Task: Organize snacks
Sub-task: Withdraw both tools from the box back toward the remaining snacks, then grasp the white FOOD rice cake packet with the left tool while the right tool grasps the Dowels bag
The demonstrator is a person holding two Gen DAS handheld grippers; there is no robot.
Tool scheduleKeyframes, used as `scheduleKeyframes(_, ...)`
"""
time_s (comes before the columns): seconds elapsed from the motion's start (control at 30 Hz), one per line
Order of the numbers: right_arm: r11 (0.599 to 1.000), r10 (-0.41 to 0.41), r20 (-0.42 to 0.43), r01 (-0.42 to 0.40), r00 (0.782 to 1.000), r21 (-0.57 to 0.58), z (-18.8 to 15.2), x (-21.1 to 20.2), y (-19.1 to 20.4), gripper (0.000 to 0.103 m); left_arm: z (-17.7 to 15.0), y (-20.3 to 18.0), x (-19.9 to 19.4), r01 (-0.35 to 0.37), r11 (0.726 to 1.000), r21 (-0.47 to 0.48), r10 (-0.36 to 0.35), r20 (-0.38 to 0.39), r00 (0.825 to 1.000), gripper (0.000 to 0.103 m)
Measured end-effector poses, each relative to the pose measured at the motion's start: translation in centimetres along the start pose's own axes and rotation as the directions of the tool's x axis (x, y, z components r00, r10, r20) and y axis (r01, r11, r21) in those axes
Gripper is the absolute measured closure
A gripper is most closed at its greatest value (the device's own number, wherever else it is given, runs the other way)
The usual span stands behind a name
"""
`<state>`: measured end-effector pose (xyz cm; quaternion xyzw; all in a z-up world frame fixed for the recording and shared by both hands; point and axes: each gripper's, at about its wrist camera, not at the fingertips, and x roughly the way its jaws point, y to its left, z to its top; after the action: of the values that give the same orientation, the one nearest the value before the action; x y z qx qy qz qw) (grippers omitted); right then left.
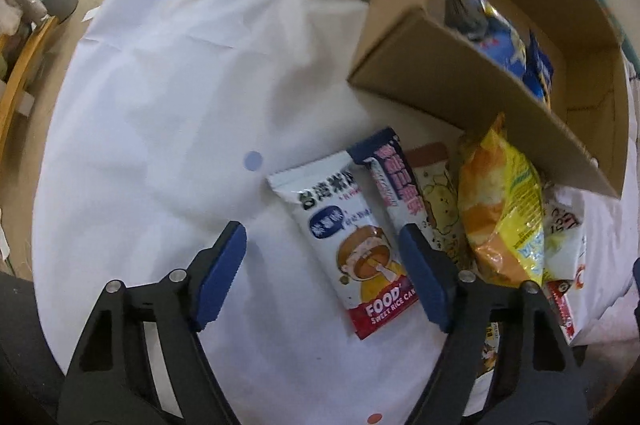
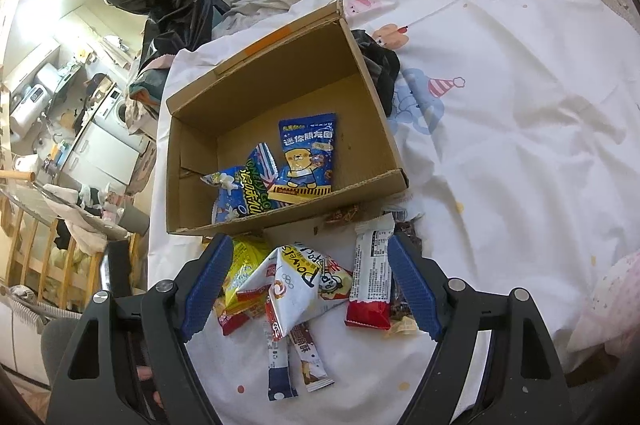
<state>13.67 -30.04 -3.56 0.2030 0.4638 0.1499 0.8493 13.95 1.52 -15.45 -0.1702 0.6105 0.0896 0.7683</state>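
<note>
On the bedspread [image 1: 152, 73], my left gripper [image 1: 320, 265] hangs open over the rice-cake packet [image 1: 352, 249] — next for the cardboard box [image 2: 384, 129]; my right gripper [image 2: 310, 289] gapes, empty, above the pile.

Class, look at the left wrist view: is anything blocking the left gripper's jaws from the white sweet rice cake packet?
Nothing visible covers the rice cake packet itself, but the navy snack bar lies along its right edge, beside the left gripper's right jaw.

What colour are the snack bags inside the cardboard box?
Mostly blue, with yellow and white print. The right wrist view shows them best.
</note>
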Motion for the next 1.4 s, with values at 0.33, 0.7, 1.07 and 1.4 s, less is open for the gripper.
scheduleKeyframes(0.33,1.0,0.005,-0.001,-0.005,1.0,-0.001,0.0,0.1,0.2,0.021,-1.1,-0.6,0.7,-0.031,0.998,0.049,0.033,-0.043,0.999,0.046)
scheduleKeyframes(0.7,0.998,0.069,-0.059,-0.069,0.996,0.014,-0.4,0.9,0.2,0.021,-1.8,-0.1,-1.1,-0.013,0.993,0.115,0.019,-0.055,0.998,0.076)
scheduleKeyframes(1.07,0.971,0.182,-0.269,-0.129,0.946,0.202,-1.7,6.2,-0.5,0.02,-0.3,-0.4,-9.1,0.095,0.968,0.231,-0.1,0.008,0.995,0.076)
scheduleKeyframes(1.4,0.954,0.107,-0.352,0.004,0.93,0.299,-1.9,10.5,-0.1,0.01,0.5,1.2,-7.6,0.137,0.97,0.201,-0.134,-0.027,0.991,0.076)
